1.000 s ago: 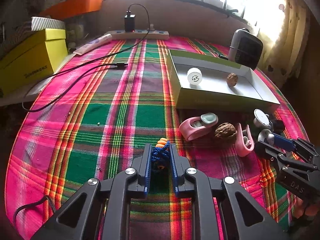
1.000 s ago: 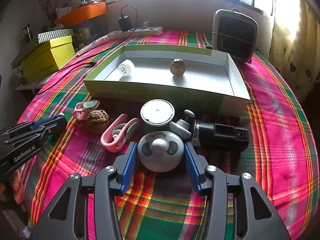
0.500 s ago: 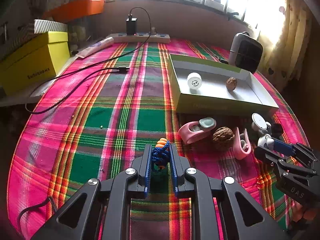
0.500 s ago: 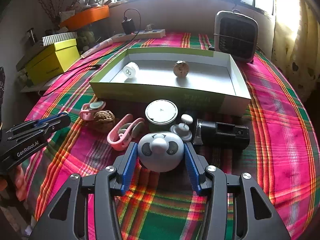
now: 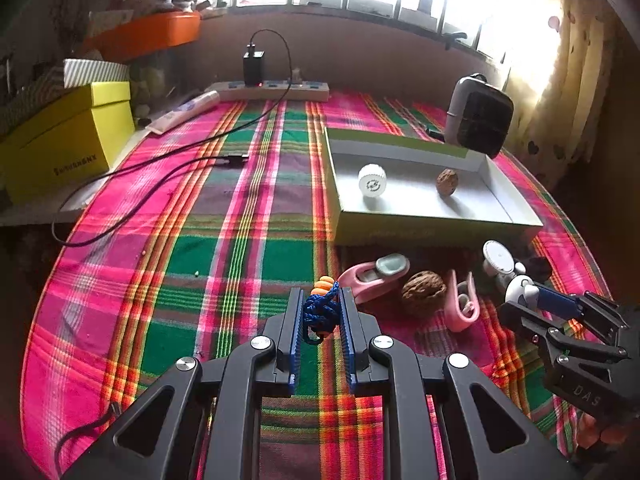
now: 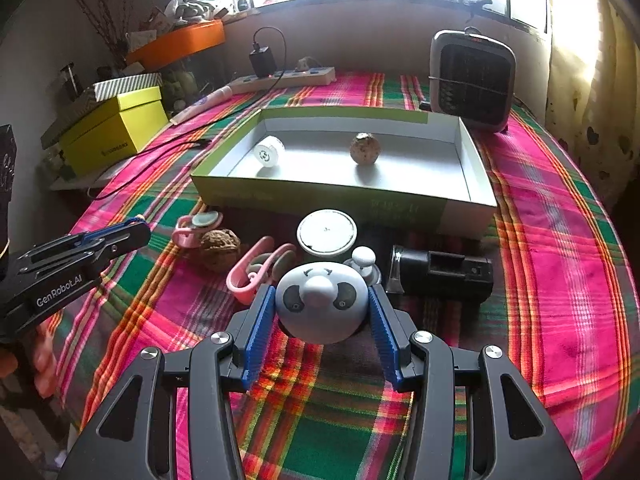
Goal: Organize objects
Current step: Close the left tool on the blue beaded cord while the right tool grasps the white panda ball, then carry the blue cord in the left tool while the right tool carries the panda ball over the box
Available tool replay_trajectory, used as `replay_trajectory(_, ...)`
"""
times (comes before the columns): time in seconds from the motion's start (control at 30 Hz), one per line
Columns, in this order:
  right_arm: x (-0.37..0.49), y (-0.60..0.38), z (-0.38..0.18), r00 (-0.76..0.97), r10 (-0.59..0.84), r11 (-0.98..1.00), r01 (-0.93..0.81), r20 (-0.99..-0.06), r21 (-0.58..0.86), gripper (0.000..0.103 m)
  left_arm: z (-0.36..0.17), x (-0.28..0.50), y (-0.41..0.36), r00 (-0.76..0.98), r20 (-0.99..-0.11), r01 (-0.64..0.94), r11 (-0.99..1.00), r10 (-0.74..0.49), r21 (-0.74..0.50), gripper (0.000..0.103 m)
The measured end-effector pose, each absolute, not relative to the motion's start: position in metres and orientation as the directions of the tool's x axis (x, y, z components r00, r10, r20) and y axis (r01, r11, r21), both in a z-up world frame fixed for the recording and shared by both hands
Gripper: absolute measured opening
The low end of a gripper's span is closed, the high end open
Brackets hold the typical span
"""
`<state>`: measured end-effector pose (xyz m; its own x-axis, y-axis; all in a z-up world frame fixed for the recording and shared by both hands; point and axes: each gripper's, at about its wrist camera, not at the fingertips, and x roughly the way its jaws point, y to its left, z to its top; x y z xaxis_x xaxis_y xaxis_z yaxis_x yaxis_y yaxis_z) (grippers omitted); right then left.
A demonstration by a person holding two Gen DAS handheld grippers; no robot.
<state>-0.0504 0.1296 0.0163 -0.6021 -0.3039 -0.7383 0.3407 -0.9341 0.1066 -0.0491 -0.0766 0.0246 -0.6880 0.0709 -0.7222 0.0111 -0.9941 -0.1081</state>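
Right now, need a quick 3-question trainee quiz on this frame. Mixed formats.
1. True or false: the green tray holds three items.
2. What does the left tool grip?
A. walnut
B. blue knotted cord
C. pink clip
3. Fill in: the right tool holds the ____-faced round toy.

Key:
1. False; only a white cap and a walnut.
2. B, the blue knotted cord.
3. Panda.
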Motion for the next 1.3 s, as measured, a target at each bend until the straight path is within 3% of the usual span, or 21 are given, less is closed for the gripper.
replay_trajectory(1.3, -0.112, 0.155, 0.058, -0.658, -0.297, -0.939, 0.332, -0.692, 0.087, 0.048, 0.063, -0.116, -0.028, -0.727, -0.662, -0.133, -0.983, 0.184, -0.127, 0.015)
